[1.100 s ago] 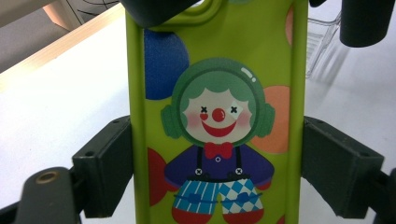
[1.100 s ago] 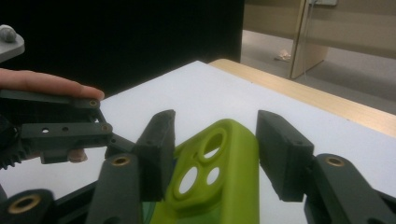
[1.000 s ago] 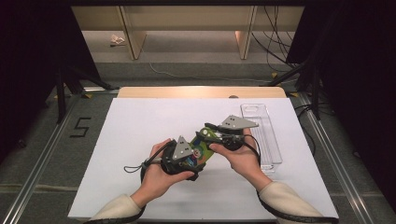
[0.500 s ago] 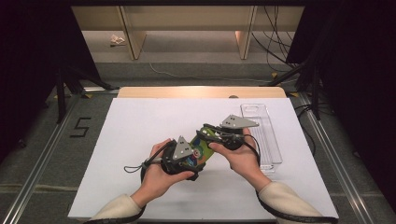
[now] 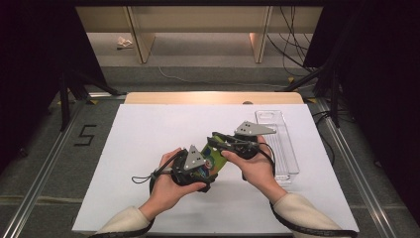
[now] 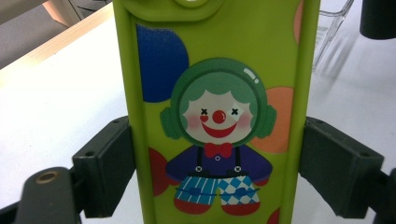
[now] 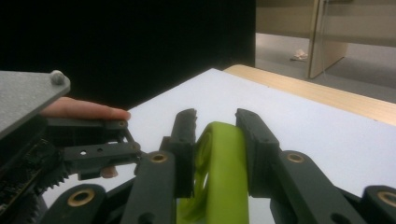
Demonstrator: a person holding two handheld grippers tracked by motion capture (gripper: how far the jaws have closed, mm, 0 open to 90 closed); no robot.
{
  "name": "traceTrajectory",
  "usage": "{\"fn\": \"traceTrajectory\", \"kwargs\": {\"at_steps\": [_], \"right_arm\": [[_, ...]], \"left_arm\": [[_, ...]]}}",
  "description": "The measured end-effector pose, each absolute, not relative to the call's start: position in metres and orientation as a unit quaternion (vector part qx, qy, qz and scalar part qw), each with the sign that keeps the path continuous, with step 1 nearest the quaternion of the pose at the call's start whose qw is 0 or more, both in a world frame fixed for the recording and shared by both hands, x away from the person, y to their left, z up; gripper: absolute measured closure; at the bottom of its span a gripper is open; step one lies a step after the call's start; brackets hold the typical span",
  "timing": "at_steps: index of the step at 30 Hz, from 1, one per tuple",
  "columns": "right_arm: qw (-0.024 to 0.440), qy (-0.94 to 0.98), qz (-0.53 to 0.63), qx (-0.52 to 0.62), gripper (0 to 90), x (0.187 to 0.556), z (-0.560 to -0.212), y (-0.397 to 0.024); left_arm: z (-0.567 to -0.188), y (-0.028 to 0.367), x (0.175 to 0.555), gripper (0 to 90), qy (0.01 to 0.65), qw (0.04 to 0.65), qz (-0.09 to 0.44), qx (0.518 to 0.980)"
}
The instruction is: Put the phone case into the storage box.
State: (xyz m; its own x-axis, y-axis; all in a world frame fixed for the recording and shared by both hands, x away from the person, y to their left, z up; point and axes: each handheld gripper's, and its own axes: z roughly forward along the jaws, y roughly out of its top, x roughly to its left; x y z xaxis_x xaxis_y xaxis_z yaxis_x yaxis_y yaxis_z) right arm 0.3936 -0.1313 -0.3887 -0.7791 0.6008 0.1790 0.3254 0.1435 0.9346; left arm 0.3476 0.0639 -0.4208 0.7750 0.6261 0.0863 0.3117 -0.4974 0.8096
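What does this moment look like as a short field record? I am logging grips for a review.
held item: green phone case with a clown print
left gripper: fingers clamp the case's long sides
right gripper: jaws have just been closing; fingers pinch the case's edge
surface: white table
nearby: clear plastic tray at the right, apart from the case

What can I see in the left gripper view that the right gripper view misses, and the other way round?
Left gripper view: the green case's printed face with a clown, the left tool's jaws pressed on its two long edges, and a clear tray behind. Right gripper view: the case edge-on, its rim between the right tool's jaws, which have just been closing onto it, plus a finger and a wooden table edge. Both: the green case and the white tabletop.
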Motion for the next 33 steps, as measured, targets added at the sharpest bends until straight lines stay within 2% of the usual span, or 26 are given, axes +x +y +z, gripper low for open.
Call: {"fn": "traceTrajectory", "kwargs": {"at_steps": [15, 17, 18, 20, 33], "right_arm": [[0.079, 0.748, 0.592, 0.29, 77.0, 0.394, -0.386, -0.132], [0.073, 0.75, 0.594, 0.282, 77.8, 0.393, -0.384, -0.131], [0.089, 0.756, 0.587, 0.276, 77.8, 0.392, -0.383, -0.131], [0.075, 0.75, 0.595, 0.277, 77.8, 0.391, -0.382, -0.131], [0.107, 0.773, 0.58, 0.235, 77.8, 0.392, -0.367, -0.139]], "left_arm": [[-0.421, 0.063, 0.348, 15.6, 0.271, 0.415, 0.187, 0.848], [-0.418, 0.064, 0.348, 21.7, 0.274, 0.427, 0.19, 0.841], [-0.417, 0.065, 0.348, 19.3, 0.276, 0.43, 0.188, 0.839], [-0.416, 0.067, 0.349, 15.7, 0.279, 0.433, 0.188, 0.836], [-0.417, 0.078, 0.355, 11.8, 0.285, 0.457, 0.162, 0.827]]}}
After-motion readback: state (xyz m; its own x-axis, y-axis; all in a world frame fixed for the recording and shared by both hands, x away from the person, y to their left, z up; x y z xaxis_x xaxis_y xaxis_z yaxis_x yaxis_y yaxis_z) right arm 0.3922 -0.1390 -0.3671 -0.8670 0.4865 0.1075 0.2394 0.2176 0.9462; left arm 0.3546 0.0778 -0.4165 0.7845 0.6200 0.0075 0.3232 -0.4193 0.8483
